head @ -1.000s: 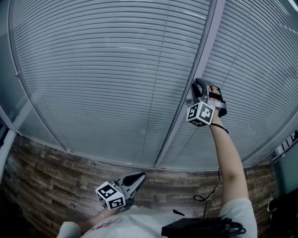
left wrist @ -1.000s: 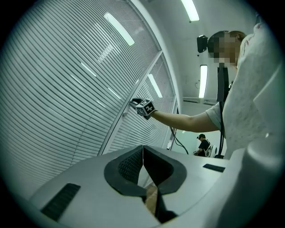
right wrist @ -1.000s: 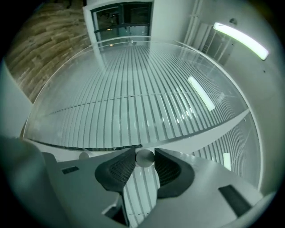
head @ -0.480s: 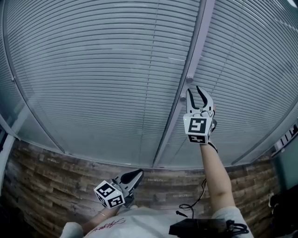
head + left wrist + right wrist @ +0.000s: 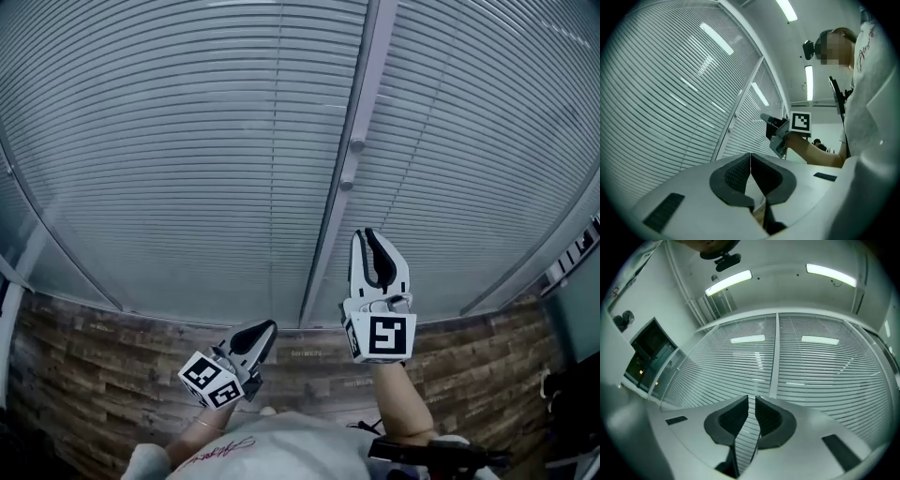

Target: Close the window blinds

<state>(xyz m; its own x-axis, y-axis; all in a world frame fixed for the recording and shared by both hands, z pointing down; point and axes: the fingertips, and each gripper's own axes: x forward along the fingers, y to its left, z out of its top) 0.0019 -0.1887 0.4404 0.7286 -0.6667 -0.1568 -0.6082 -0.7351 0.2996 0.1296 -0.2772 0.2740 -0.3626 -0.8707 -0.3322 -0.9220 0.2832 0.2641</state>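
The window blinds [image 5: 187, 141] fill the view ahead of both grippers, touching neither; the right gripper [image 5: 370, 234], empty, has just been closing to a narrow gap; the left gripper [image 5: 269, 325] sits lower, jaws together, empty.

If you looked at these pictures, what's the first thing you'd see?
The huge grey window blinds fill nearly the whole head view, split by a pale post. In front of them, near the bottom, the right tongs point toward the slats; they have just been closing, with nothing between them. The left tongs sit lower, shut and empty.
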